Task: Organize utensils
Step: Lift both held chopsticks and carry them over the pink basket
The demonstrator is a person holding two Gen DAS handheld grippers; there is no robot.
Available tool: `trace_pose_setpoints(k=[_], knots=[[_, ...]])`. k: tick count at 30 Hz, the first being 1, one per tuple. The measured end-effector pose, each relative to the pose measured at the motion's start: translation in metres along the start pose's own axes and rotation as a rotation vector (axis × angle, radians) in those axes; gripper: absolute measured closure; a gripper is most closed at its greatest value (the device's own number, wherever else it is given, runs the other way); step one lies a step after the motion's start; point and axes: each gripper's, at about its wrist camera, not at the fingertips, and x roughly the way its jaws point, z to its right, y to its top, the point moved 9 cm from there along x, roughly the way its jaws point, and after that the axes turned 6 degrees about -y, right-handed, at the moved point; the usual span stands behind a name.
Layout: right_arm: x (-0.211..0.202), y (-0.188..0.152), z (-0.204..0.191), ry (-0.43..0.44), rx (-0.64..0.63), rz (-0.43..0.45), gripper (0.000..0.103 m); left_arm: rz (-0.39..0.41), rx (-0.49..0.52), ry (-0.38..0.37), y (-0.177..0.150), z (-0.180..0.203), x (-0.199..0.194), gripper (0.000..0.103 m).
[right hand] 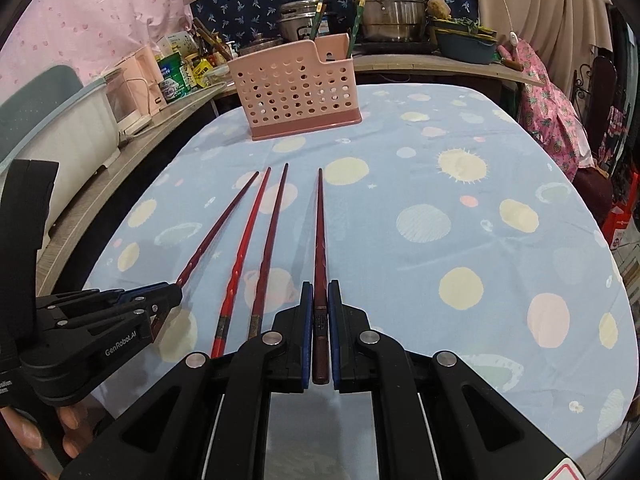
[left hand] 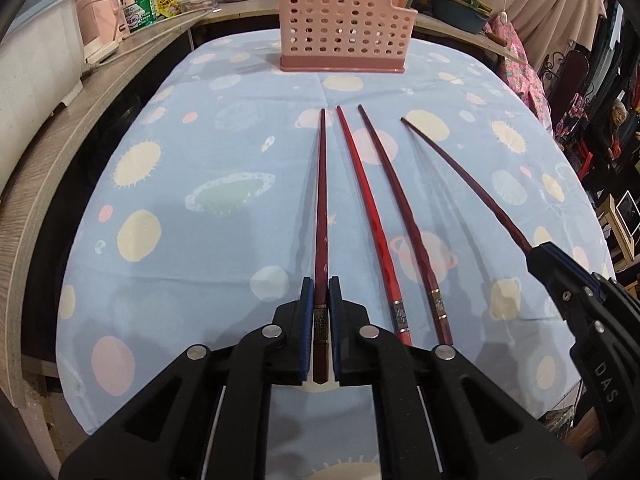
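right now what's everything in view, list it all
chopsticks: four, red to dark maroon, side by side on the cloth; outer two each clamped in a gripper
utensil holder: one, pink, perforated, far end of the table
tablecloth: one, light blue with pastel planets, over the table
steel pots: several, silver, counter behind the holder
left gripper: one, black with blue pads, shut on the leftmost chopstick
right gripper: one, black with blue pads, shut on the rightmost chopstick

Four long, tapered chopsticks, tips toward a pink perforated holder (left hand: 342,20) standing upright at the far end. Leftmost dark red chopstick (left hand: 320,216) and rightmost dark chopstick (right hand: 319,240) are each clamped at the butt. Bright red chopstick (left hand: 366,216) and brown chopstick (left hand: 396,216) lie between them.
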Motion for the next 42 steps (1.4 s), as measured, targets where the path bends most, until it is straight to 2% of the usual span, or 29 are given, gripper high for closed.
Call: trace_pose_setpoints(k=[8,19,24,32,42], knots=[[-0.019,0.038,0.003,0.028,0.033,0.066,0.096,0.057,-0.008,-0.024,0.029,0.001,-0.027,0.096],[-0.042,0.108,0.008,0.058,0.070,0.183,0.096,0.179,-0.016,-0.033,0.095,-0.004,-0.067,0.096],[-0.049,0.139,0.011,0.069,0.090,0.229,0.096,0.209,-0.013,-0.024,0.121,-0.006,-0.074,0.096],[-0.052,0.174,0.013,0.075,0.098,0.269,0.096,0.251,-0.009,-0.019,0.157,-0.006,-0.083,0.096],[-0.053,0.215,0.012,0.119,0.127,0.308,0.096,0.337,-0.036,-0.072,0.223,-0.007,-0.113,0.096]])
